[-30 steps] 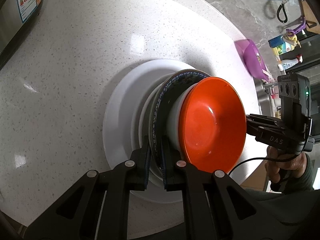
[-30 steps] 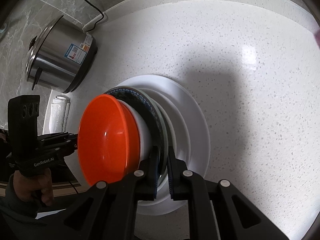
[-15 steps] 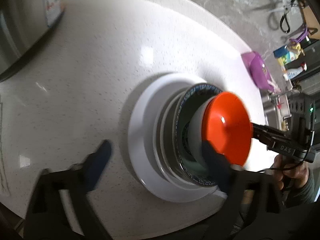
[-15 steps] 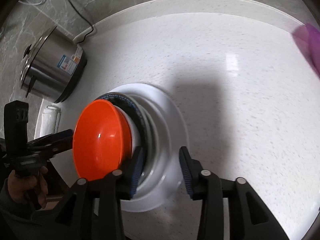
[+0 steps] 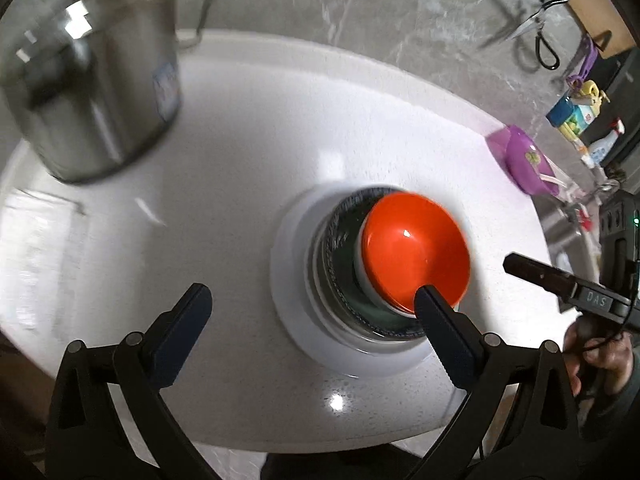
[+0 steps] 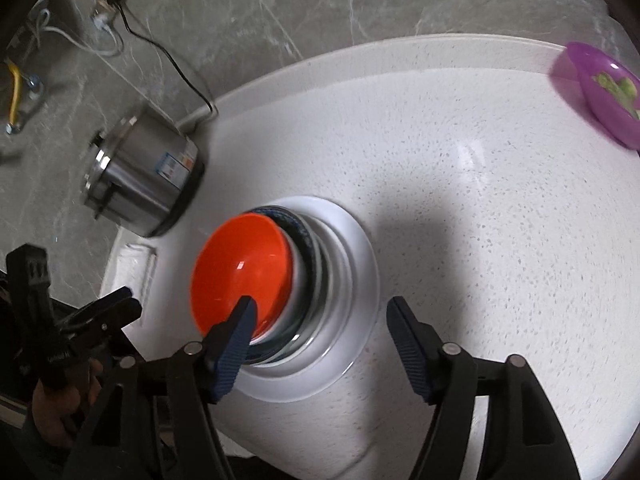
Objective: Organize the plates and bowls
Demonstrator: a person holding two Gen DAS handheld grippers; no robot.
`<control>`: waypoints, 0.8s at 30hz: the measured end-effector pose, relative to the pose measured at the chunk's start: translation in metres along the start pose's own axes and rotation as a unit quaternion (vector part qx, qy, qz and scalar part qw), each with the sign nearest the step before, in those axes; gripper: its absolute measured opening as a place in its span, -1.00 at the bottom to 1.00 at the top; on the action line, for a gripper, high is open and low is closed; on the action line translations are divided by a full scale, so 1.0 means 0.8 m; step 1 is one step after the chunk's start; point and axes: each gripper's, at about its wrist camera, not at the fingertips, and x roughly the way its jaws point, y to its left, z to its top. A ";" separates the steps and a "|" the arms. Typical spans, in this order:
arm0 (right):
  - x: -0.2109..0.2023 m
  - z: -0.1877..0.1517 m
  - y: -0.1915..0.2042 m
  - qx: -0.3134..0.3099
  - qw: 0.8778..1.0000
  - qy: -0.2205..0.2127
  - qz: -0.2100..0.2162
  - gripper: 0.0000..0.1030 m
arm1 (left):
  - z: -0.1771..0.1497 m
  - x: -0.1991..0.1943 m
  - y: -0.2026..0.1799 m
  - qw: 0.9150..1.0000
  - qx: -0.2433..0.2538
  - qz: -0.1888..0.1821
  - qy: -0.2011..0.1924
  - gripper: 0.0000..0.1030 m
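Observation:
A stack stands on the white speckled counter. Its base is a wide white plate. On that sits a dark plate with a blue patterned rim, then a white bowl, with an orange bowl on top. My left gripper hangs above the stack's near-left side, open wide and holding nothing. My right gripper hovers over the stack's near-right side; its jaws are opening and nothing is between the pads. Each gripper also shows in the other's view, the right gripper and the left gripper.
A steel pot with a cord stands at the back left of the counter. A purple bowl sits at the far right. A white cloth lies left of the stack. Scissors and bottles are by the wall.
Both grippers let go of the dark plate's rim, opened, and drew up and back from the stack. The stack stays put on the white plate.

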 end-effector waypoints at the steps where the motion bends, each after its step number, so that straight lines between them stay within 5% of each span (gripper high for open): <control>1: -0.006 -0.004 0.004 -0.001 1.000 -0.007 -0.003 0.41 | -0.003 -0.012 -0.004 1.000 0.000 0.008 -0.014 0.99; 6: -0.035 -0.012 0.040 -0.021 0.998 -0.040 -0.036 0.47 | -0.015 -0.037 -0.026 0.999 -0.003 0.038 -0.015 0.99; 12: -0.063 -0.020 0.087 -0.029 0.991 -0.097 -0.093 0.67 | -0.029 -0.012 -0.008 0.993 -0.060 -0.091 0.049 0.96; 18: -0.052 -0.033 0.129 0.027 0.980 -0.118 -0.156 0.68 | -0.003 0.001 -0.003 0.995 0.074 -0.041 0.052 0.96; 21: -0.043 -0.037 0.142 0.056 0.971 -0.117 -0.203 0.69 | 0.006 0.014 -0.011 0.984 0.168 0.002 0.059 0.96; 24: -0.039 -0.042 0.151 0.093 0.963 -0.115 -0.224 0.69 | 0.008 0.020 -0.012 0.979 0.194 -0.008 0.065 0.96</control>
